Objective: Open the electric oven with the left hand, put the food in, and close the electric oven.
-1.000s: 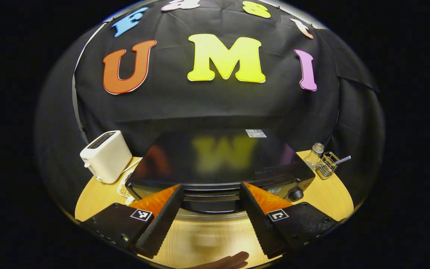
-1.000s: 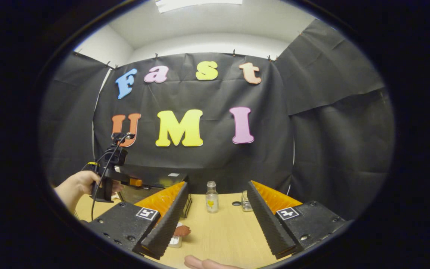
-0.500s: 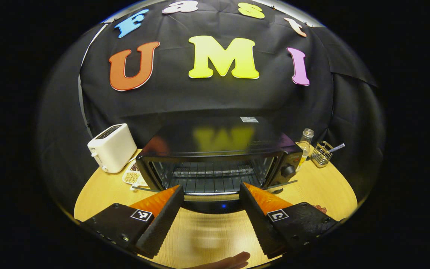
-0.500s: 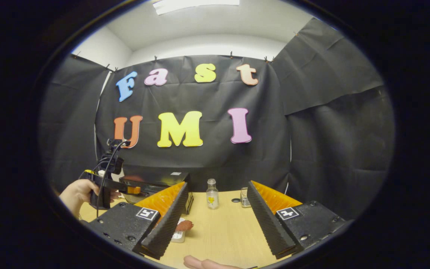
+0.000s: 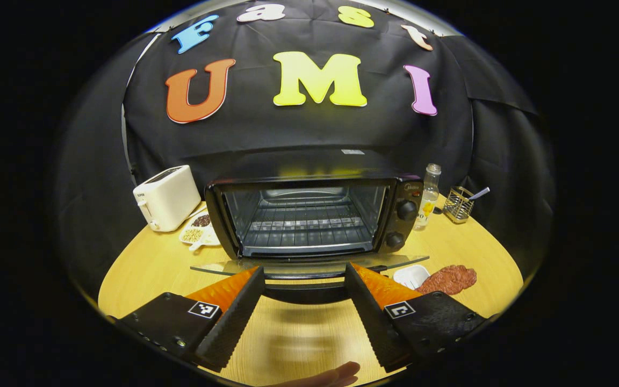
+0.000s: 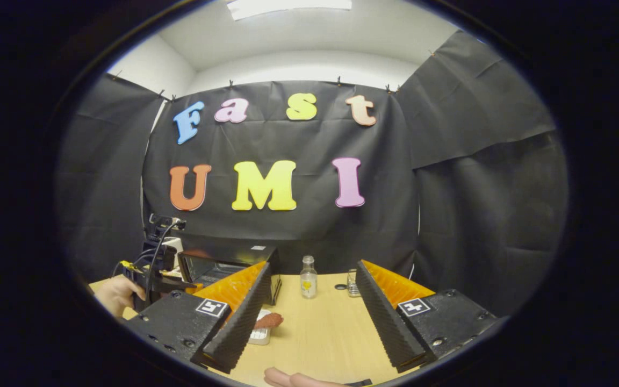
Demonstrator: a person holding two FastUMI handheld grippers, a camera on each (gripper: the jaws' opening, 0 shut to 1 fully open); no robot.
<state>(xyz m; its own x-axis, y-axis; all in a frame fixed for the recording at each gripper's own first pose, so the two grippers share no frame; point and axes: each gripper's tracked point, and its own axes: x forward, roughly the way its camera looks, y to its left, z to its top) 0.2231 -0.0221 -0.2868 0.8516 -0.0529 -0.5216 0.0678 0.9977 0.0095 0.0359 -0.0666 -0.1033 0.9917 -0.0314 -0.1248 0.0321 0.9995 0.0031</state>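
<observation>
Oven (image 5: 309, 215): it is standing wide open at the back of the table (image 5: 143, 269), rack (image 5: 304, 226) bare, cavity facing the left gripper.
Door (image 5: 309, 264): it is lying flat, nearly level, its handle (image 5: 305, 290) sitting between the left gripper's fingers.
Left gripper (image 5: 304, 293): its fingers are spread wide, one on each side of the handle, and I cannot tell whether either is touching it; it is carrying nothing.
Right gripper (image 6: 312, 309): it is hovering over bare table, fingers gaping, gripping nothing.
Food (image 5: 446, 278): the reddish meat slab is lying on the table to the right of the door, just beside a small white dish (image 5: 410, 275); in the right gripper view the food (image 6: 269, 321) is showing low, just past that gripper's near finger.
Stage: I'm judging the opening done, the loading not yet begun.
Risk, door: if the left gripper is lifting off carelessly, a finger could be catching the handle and swinging the door partway up into the food's path.
Risk, food: the slab looks thin and floppy, so a pinch at one edge could be letting it sag or tear and drop short on the door.
Risk, neighbours: the dish is sitting close enough to get knocked; the bottle (image 5: 429, 196) beside the oven looks tippy.
Risk, entry: coming in low, the right gripper could be clipping the door's edge.
</observation>
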